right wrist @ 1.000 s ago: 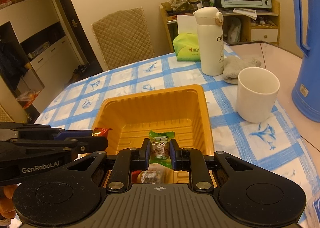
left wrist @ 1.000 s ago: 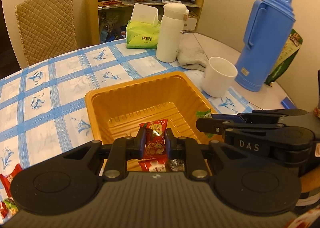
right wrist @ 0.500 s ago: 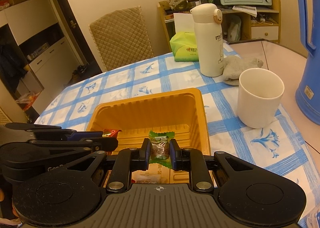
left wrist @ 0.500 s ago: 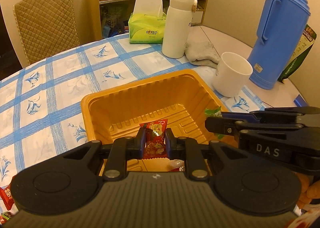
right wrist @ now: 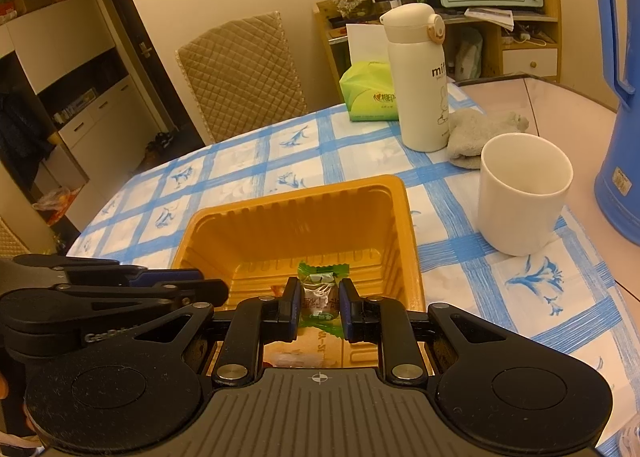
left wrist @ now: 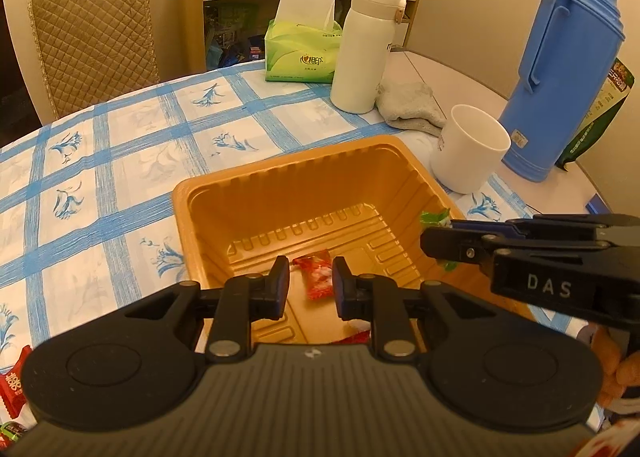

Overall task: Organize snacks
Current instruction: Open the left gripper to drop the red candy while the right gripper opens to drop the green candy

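Now the left gripper (left wrist: 307,283) has just been opening, so its red snack (left wrist: 317,273) drops free into the orange tray (left wrist: 280,177), while the right gripper (right wrist: 319,300) grasps the green candy (right wrist: 319,293) above the tray's near end, next to release.

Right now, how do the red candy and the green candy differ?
Wrapper: the red candy is red, the green candy is green with a clear middle.
Grip: the left gripper has just been opening, and the red candy sits loose between its fingers; the right gripper is shut on the green candy.
Shared: both are small wrapped sweets over the orange tray.
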